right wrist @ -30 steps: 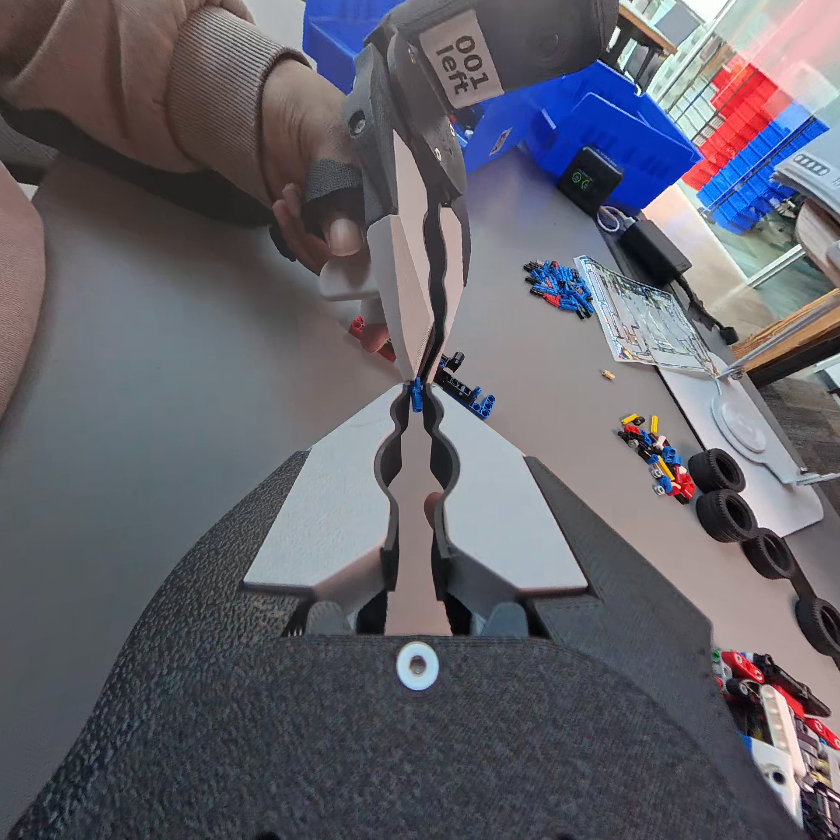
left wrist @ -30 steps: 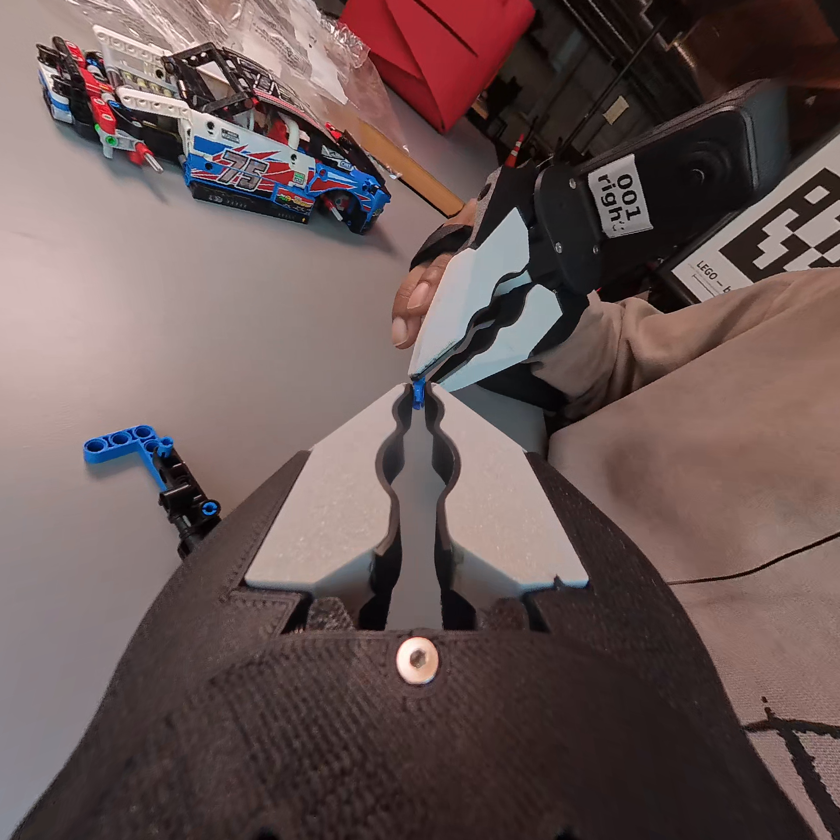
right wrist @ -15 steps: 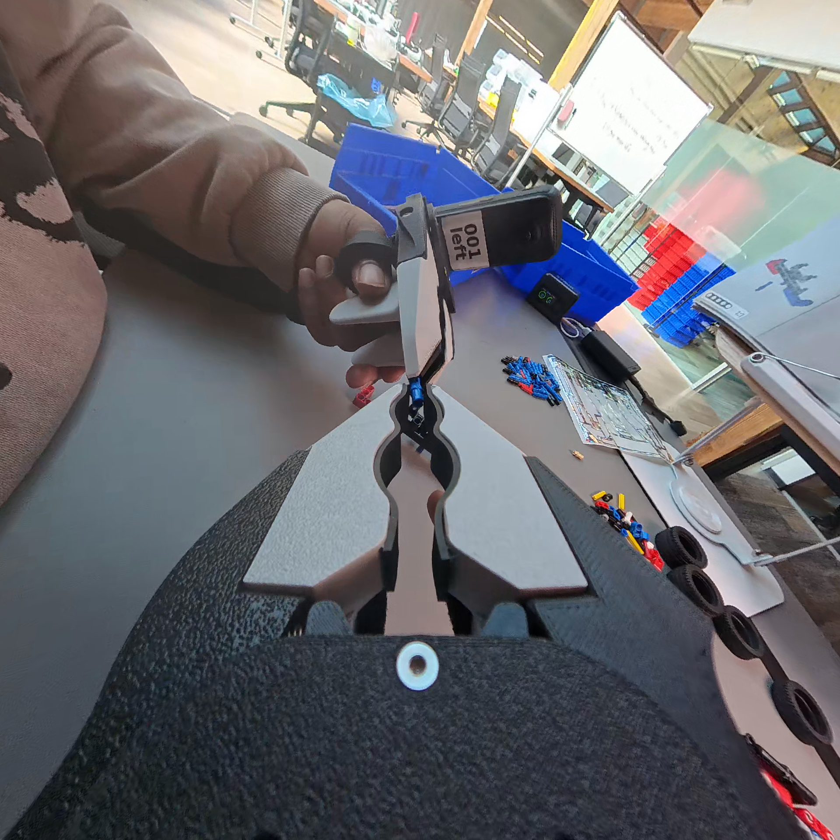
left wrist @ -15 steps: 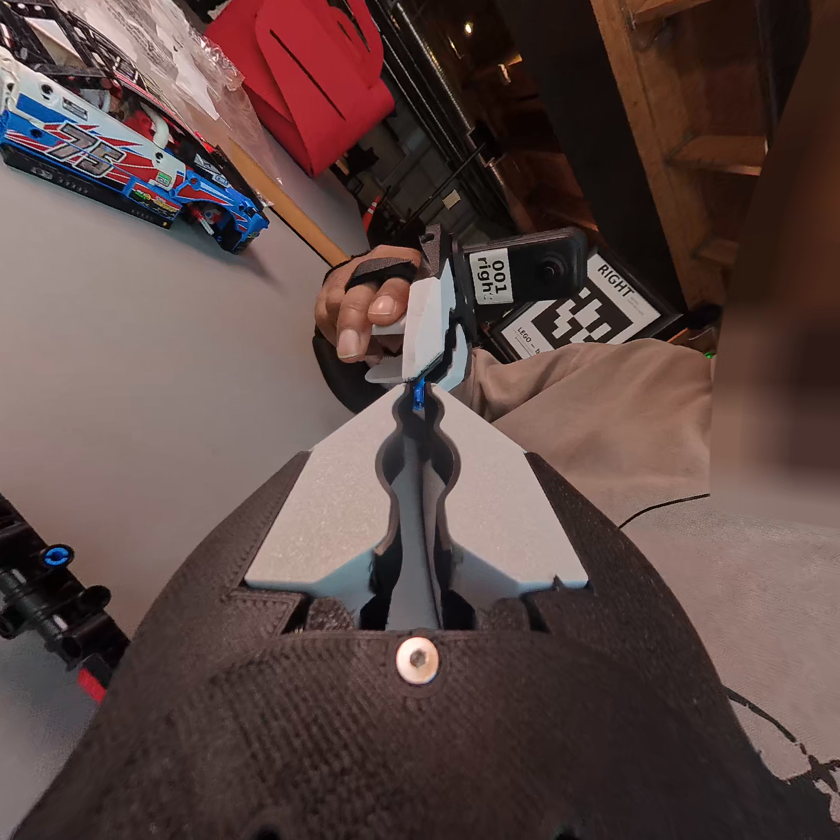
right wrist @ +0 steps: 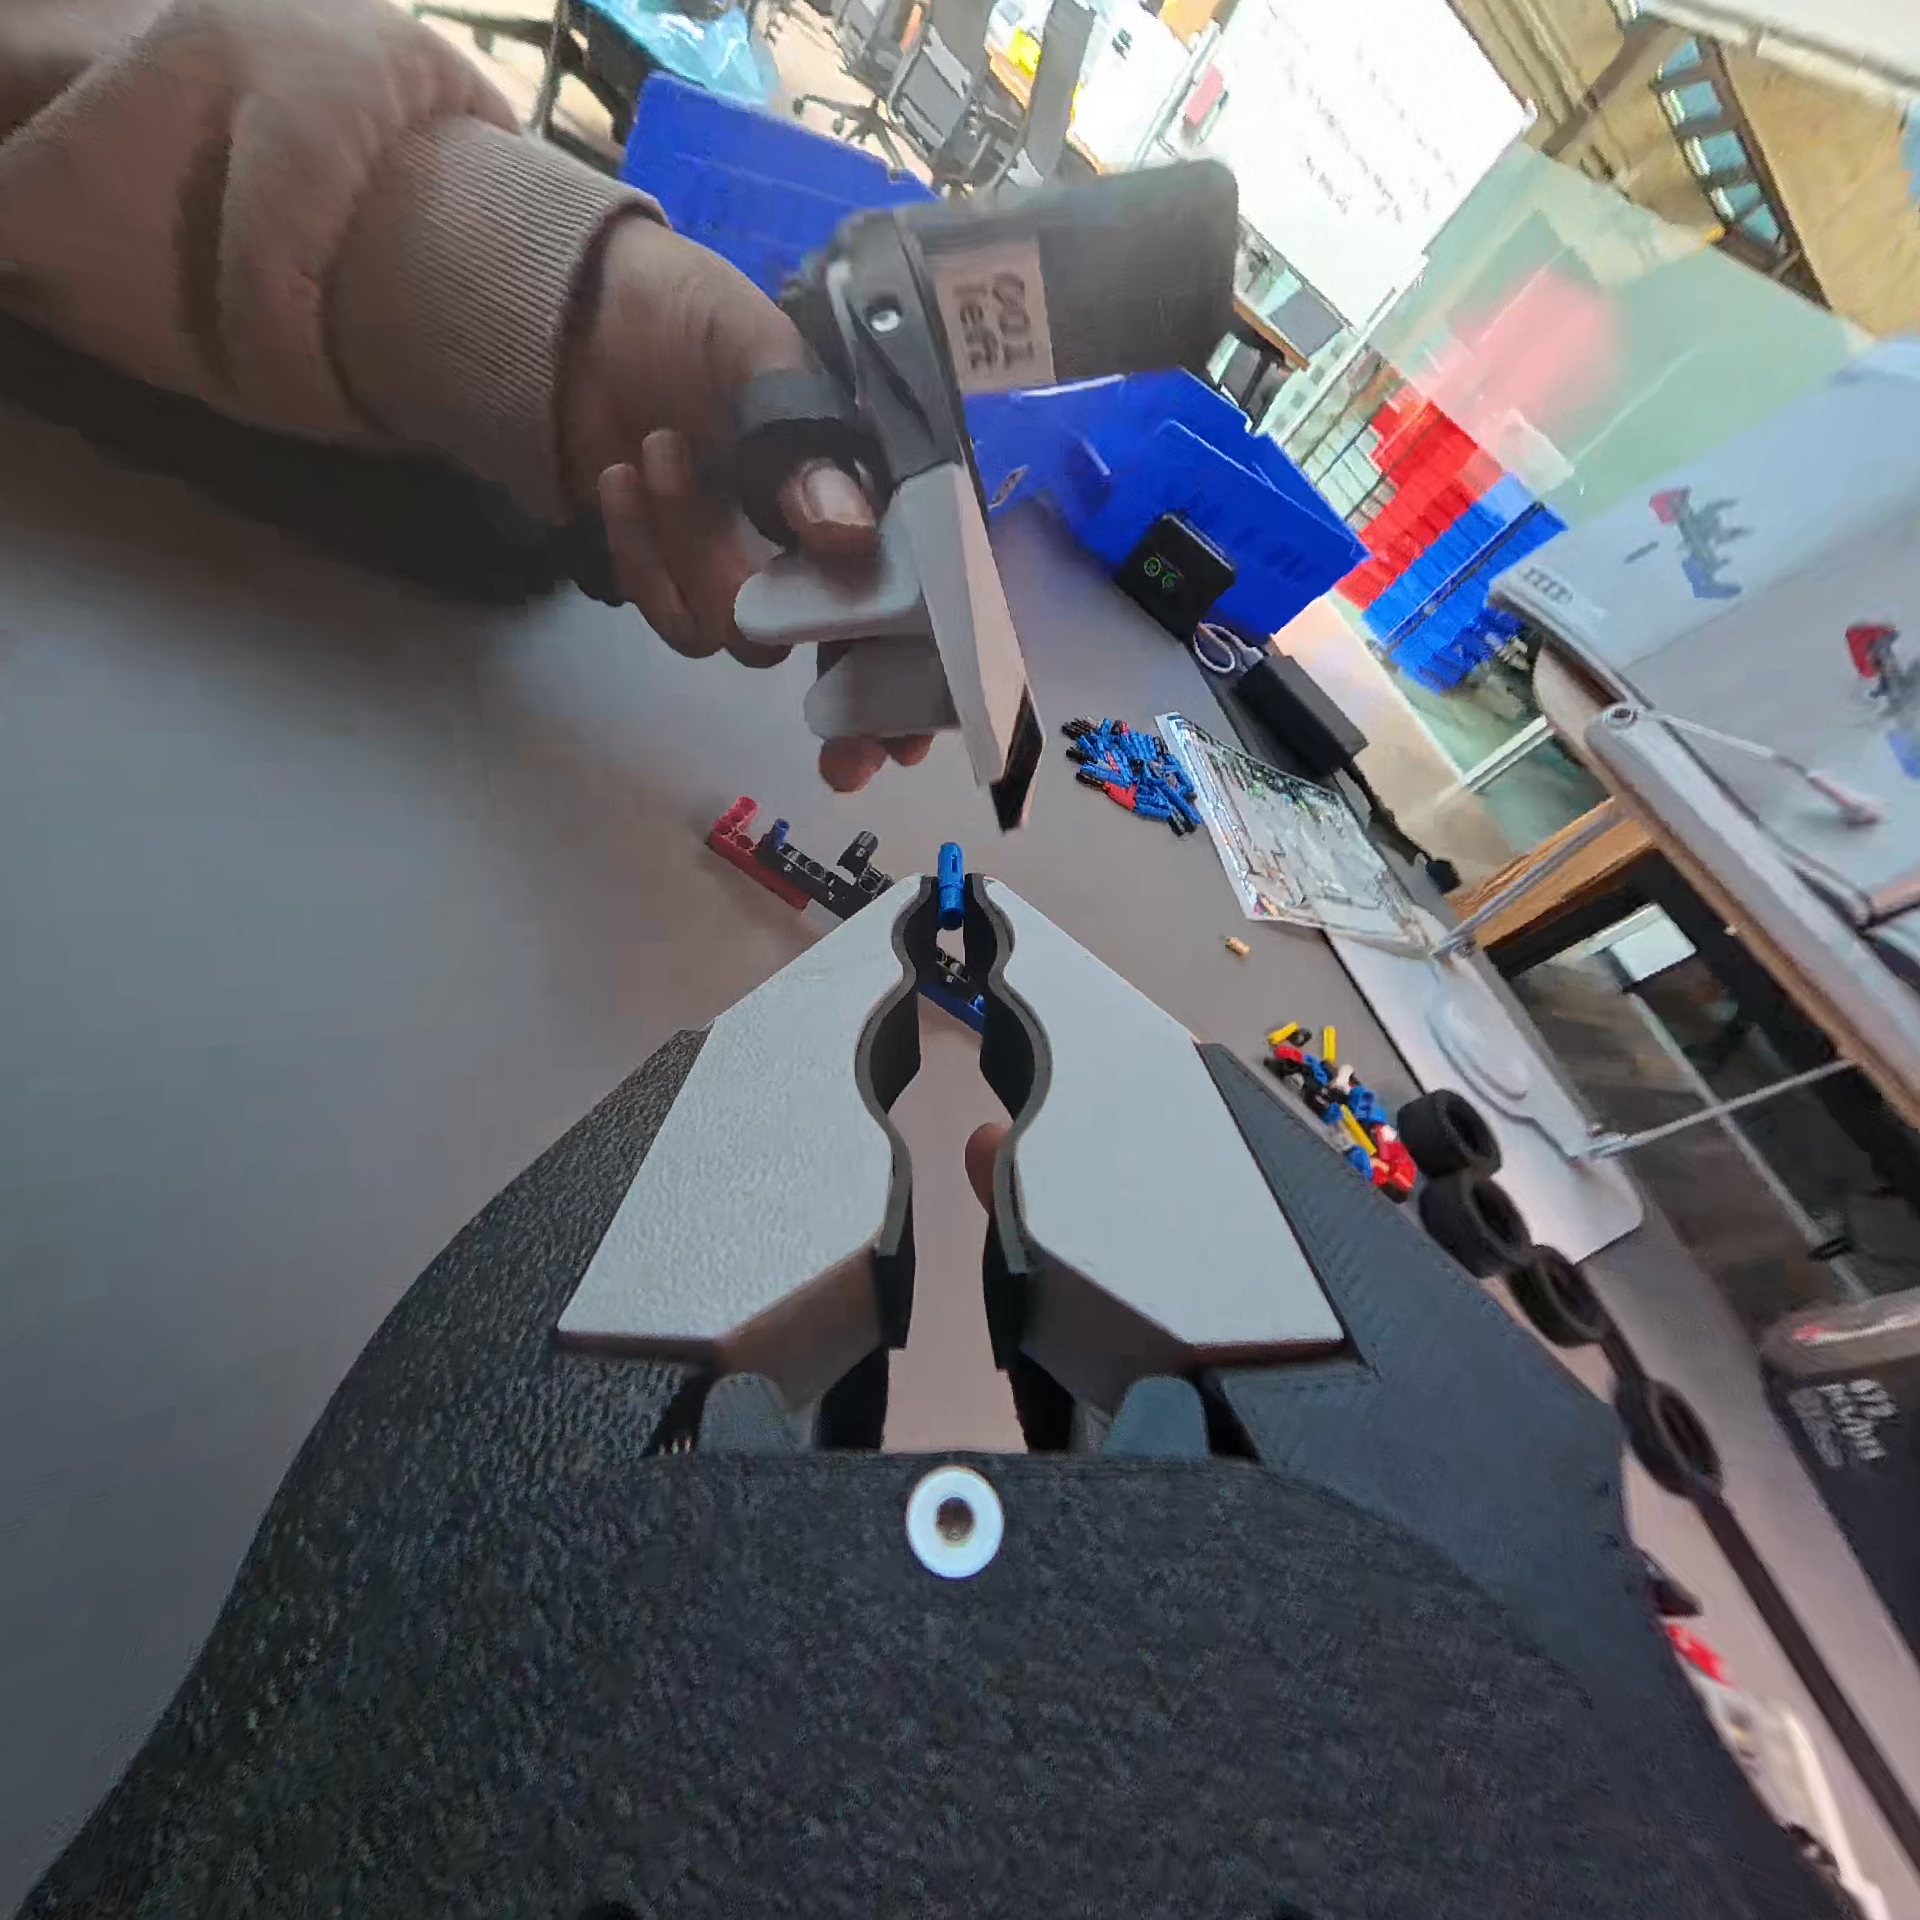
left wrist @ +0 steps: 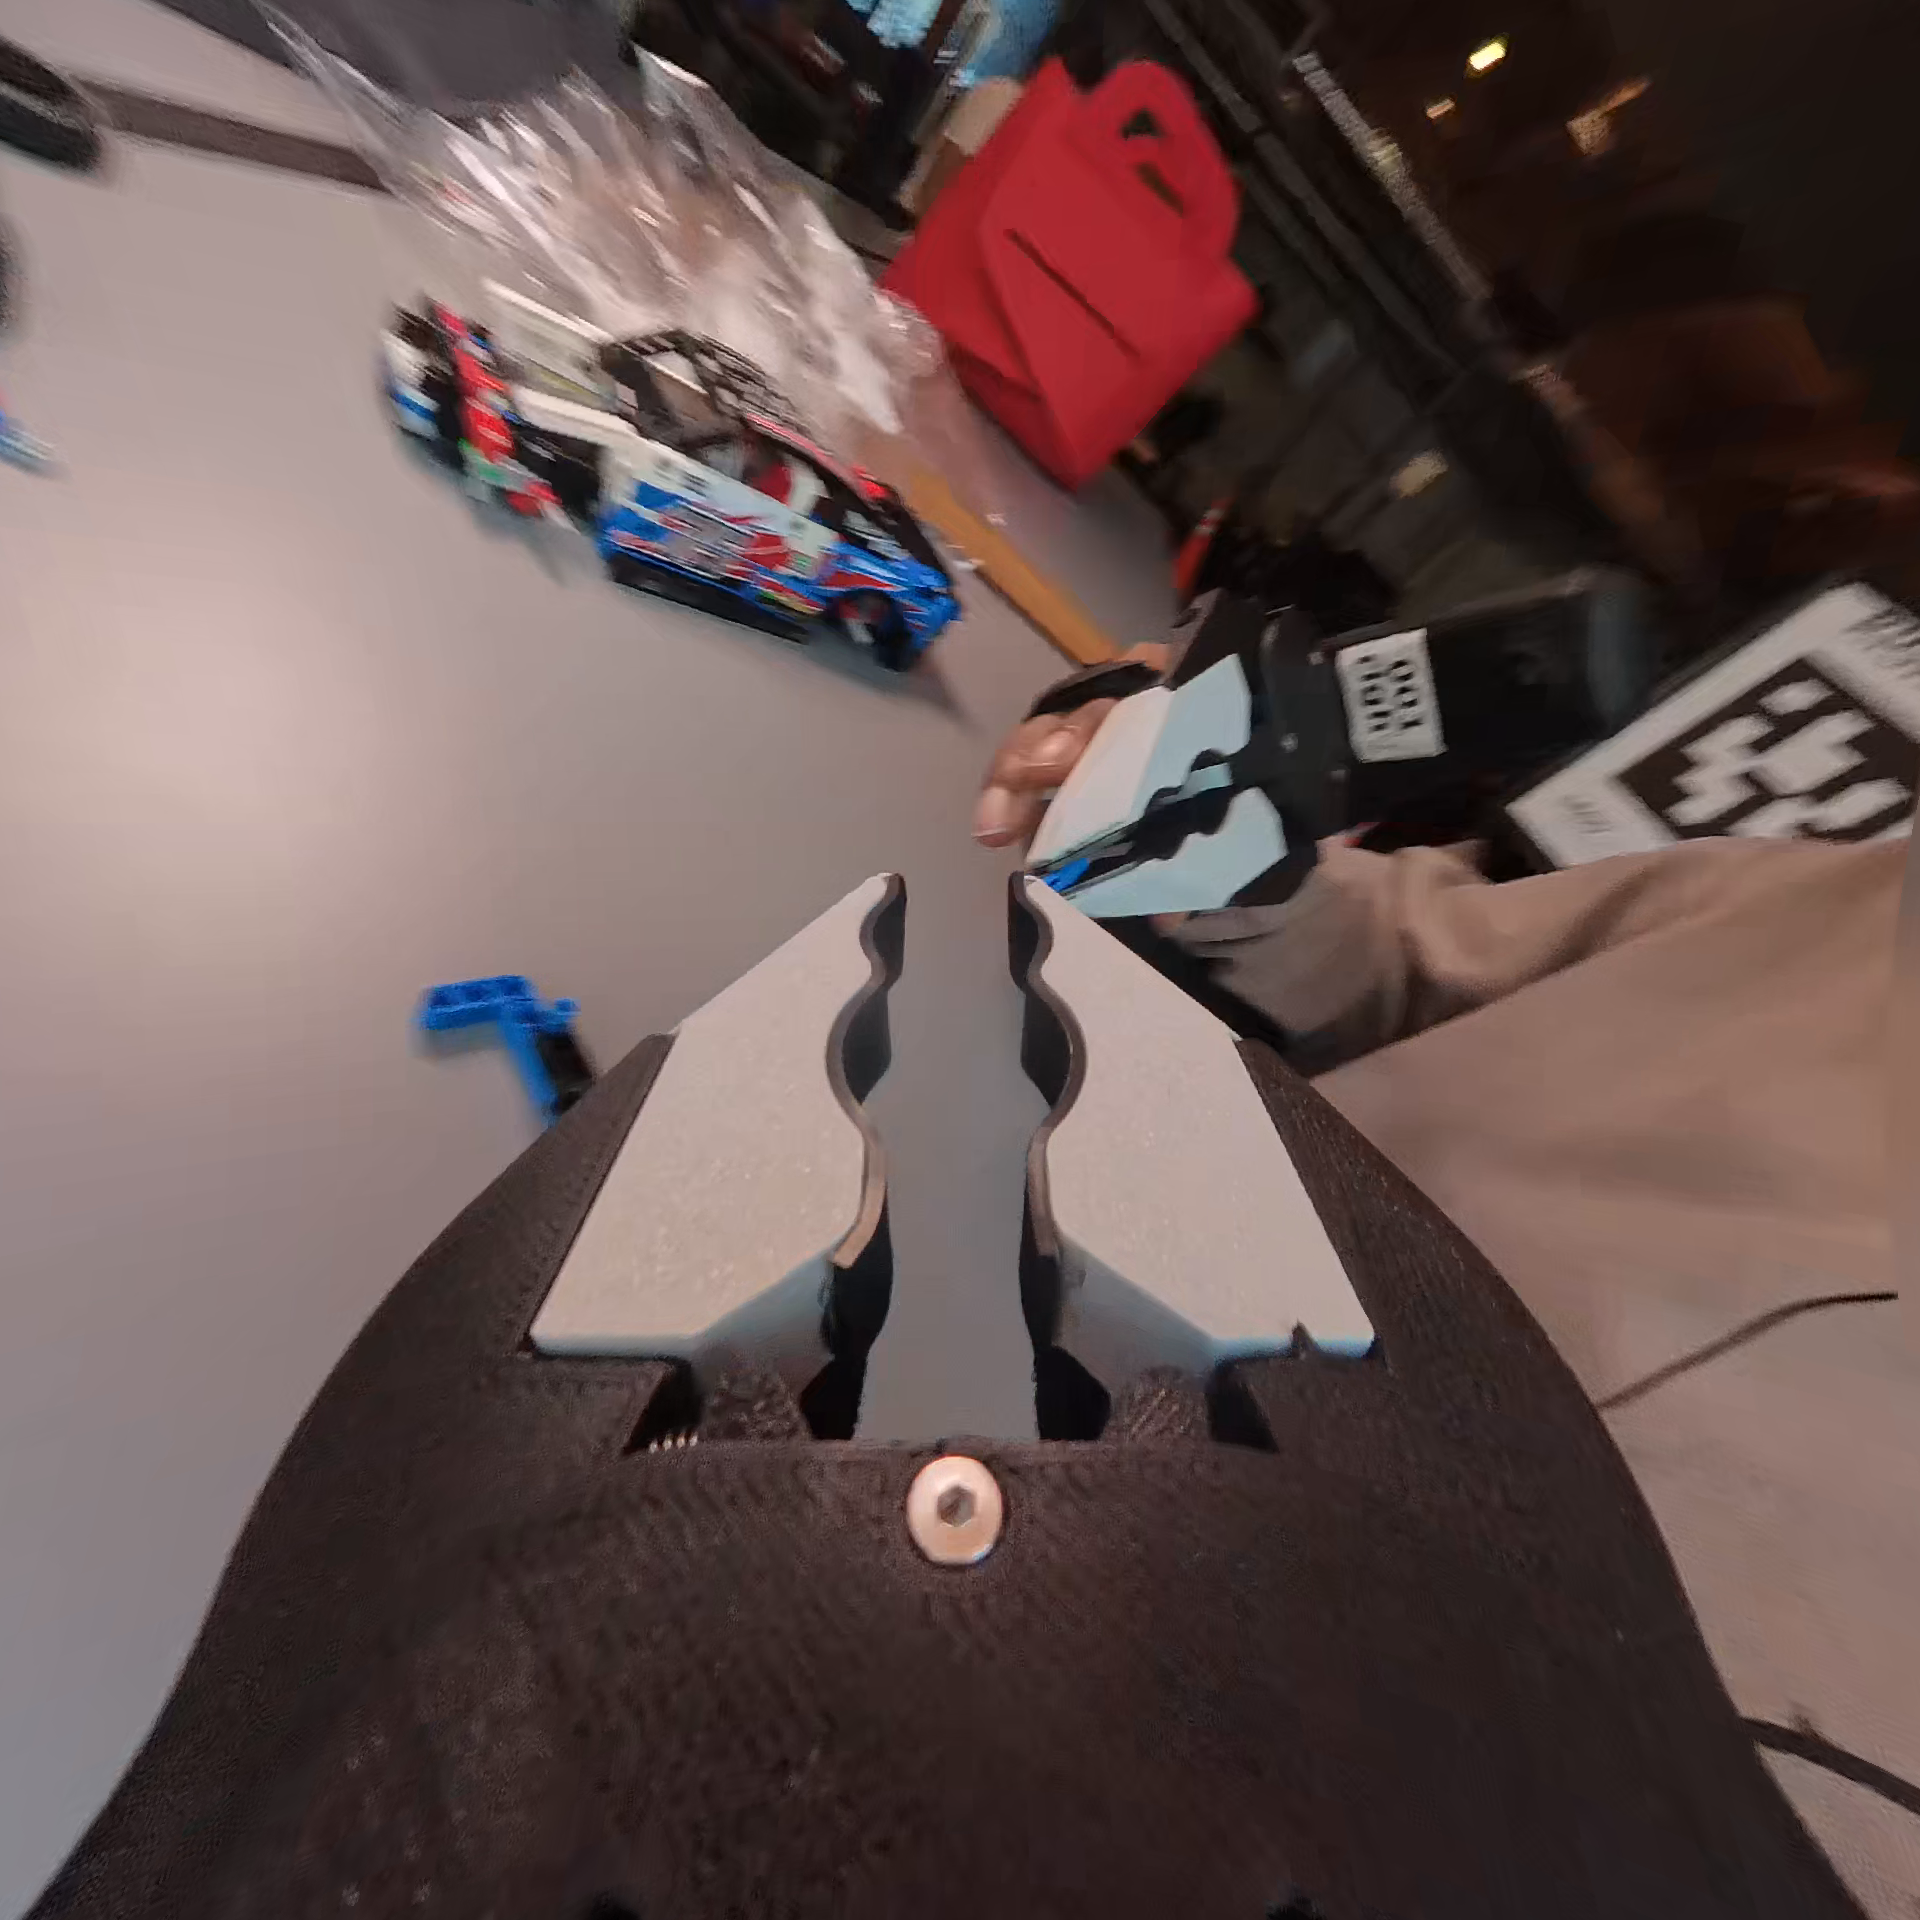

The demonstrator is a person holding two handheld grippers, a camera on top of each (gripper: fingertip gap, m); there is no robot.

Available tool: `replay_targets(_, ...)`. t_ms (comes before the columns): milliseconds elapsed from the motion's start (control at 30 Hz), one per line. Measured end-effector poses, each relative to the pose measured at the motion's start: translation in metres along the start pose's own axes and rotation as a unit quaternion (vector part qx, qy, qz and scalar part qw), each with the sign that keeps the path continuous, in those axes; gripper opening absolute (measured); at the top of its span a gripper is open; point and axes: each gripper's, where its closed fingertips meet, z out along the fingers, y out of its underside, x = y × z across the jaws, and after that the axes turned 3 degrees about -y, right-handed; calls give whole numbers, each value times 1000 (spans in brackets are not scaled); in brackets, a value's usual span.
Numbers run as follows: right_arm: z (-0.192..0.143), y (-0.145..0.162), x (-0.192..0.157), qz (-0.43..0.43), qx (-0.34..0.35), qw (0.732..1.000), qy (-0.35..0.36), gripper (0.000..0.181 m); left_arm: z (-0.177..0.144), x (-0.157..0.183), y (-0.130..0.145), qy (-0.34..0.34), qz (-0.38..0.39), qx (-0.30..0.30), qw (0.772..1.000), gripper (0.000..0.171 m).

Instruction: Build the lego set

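My right gripper (right wrist: 948, 896) is shut on a small blue pin (right wrist: 948, 871), which stands up out of its tips above the grey table (right wrist: 312, 935). My left gripper (left wrist: 958, 891) is open and empty. In the left wrist view the right gripper (left wrist: 1075, 878) is just right of my left tips, with the blue pin (left wrist: 1070, 879) in it. In the right wrist view the left gripper (right wrist: 1013, 795) hangs edge-on just above and right of the pin, apart from it. A red, black and blue sub-assembly (right wrist: 800, 862) lies on the table behind the pin; its blue end also shows in the left wrist view (left wrist: 499, 1023).
The partly built blue, white and red car (left wrist: 675, 499) sits farther back, with clear plastic bags (left wrist: 623, 229) and a red bag (left wrist: 1081, 281) behind it. A pile of blue pins (right wrist: 1132, 758), a sheet (right wrist: 1288, 831), loose pieces (right wrist: 1340, 1101), black tyres (right wrist: 1455, 1143) and blue bins (right wrist: 1143, 457) lie to the right. My left and right fingertips are right by each other.
Both grippers were shut on the blue pin, tip to tip. My left gripper has opened, let go and drawn away. My right gripper keeps the pin.
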Motion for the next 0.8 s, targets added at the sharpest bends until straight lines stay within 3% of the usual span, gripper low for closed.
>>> replay_targets(33,-1,5,5,31,0,1000,-1,3,-10,-17,-6,-73,57,-2,996,23)
replay_targets(100,-1,17,10,74,-15,997,-9,3,-32,-54,-5,-222,156,-47,961,28)
replay_targets(133,-1,21,10,84,-19,996,-13,3,-36,-63,3,-252,172,-84,949,30)
replay_targets(167,1,25,8,93,-26,995,-19,3,-34,-66,16,-253,162,-123,946,37)
replay_targets(267,6,31,2,93,-46,994,-30,3,-20,-72,40,-247,144,-183,941,34)
replay_targets(400,8,38,-6,90,-66,993,-41,3,-12,-77,54,-261,147,-255,919,37)
replay_targets(500,9,40,-8,89,-70,993,-45,3,-12,-88,61,-286,171,-298,894,27)
replay_targets(533,9,40,-9,89,-69,993,-45,3,-9,-85,62,-272,173,-303,897,17)
replay_targets(600,8,38,-8,92,-64,993,-43,3,-7,-82,64,-255,189,-313,895,15)
replay_targets(667,5,32,-5,107,-46,992,-40,3,-5,-79,59,-230,206,-292,905,14)
replay_targets(700,4,29,-2,116,-33,992,-37,3,1,-71,51,-196,182,-248,931,14)
replay_targets(767,-2,16,4,138,9,990,-32,3,7,-40,23,-73,103,-125,984,14)
replay_targets(800,-6,6,8,151,40,987,-32,3,4,-21,3,2,60,-50,997,14)
